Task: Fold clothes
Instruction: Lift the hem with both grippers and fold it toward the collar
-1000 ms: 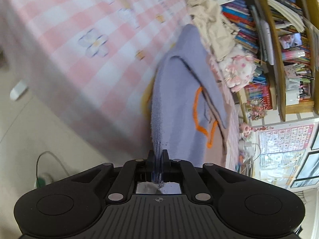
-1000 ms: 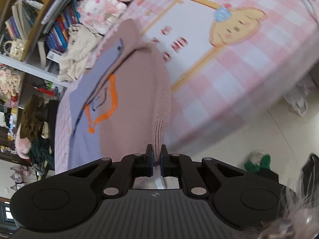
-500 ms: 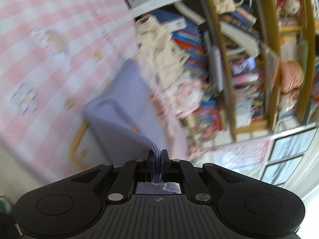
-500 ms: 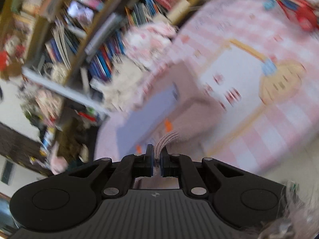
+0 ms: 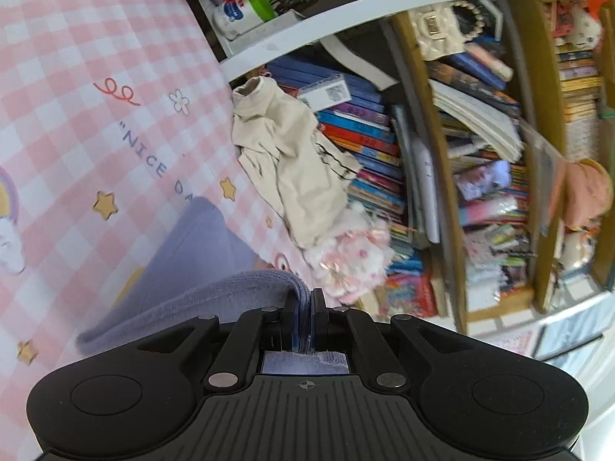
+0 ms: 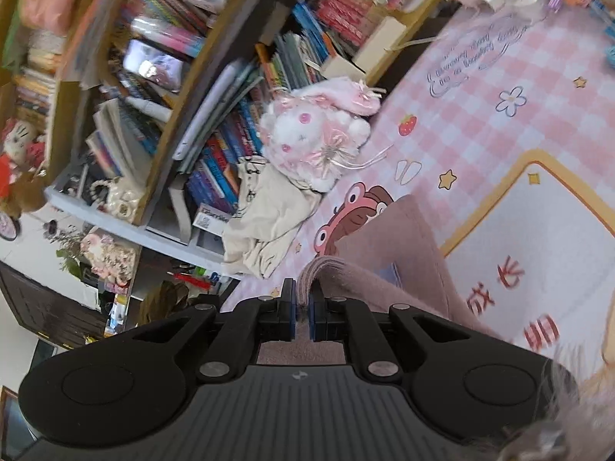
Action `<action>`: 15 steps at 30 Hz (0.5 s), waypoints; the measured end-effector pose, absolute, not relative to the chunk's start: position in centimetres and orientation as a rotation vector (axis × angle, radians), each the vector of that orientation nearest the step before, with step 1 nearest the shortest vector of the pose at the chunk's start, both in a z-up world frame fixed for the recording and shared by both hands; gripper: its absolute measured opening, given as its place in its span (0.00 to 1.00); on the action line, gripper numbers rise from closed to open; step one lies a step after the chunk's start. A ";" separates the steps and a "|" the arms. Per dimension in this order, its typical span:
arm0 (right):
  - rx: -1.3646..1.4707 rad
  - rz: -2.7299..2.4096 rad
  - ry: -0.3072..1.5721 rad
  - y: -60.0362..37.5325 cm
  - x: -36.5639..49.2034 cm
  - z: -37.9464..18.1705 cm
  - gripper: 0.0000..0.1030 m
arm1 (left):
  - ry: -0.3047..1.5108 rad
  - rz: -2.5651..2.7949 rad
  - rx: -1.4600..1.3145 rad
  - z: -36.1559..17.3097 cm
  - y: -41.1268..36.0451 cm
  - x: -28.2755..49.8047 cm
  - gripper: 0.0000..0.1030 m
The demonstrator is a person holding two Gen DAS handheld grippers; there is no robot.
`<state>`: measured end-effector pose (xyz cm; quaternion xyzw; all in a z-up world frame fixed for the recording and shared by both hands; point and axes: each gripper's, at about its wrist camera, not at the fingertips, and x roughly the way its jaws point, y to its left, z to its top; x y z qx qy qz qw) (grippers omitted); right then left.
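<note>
A knitted sweater lies on the pink checked bed cover (image 5: 77, 115), lavender (image 5: 200, 253) on one side and dusty pink (image 6: 403, 253) on the other. My left gripper (image 5: 306, 299) is shut on the sweater's lavender ribbed hem, which curls up over the flat part. In the right wrist view my right gripper (image 6: 302, 296) is shut on the pink ribbed hem, lifted and folded over the rest of the garment. Both held edges hang just above the sweater's far part.
A crumpled cream garment (image 5: 284, 165) and a pink-and-white plush toy (image 5: 346, 257) lie at the bed's far edge against a packed bookshelf (image 5: 461, 134). The pink checked cover (image 6: 499, 115) spreads to the right with cartoon prints.
Both grippers have carried the sweater's hem up and forward across the bed toward the bookshelf, so the garment now doubles over itself. The floor has left both views.
</note>
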<state>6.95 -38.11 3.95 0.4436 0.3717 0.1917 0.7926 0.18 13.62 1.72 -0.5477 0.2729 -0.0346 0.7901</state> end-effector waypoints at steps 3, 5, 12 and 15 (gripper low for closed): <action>0.962 0.424 0.833 -37.9 9.7 2.8 0.07 | 0.597 -0.021 -1.186 0.9 13.4 2.2 0.04; 0.969 0.427 0.854 -37.8 11.5 2.0 0.07 | 0.605 0.015 -1.183 0.4 13.2 3.5 0.04; 0.994 0.411 0.949 -37.4 16.4 -1.3 0.07 | 0.670 0.136 -1.159 -1.7 12.7 7.0 0.04; 0.996 0.402 0.991 -37.5 17.7 -2.7 0.07 | 0.705 0.177 -1.146 -2.6 12.5 8.0 0.04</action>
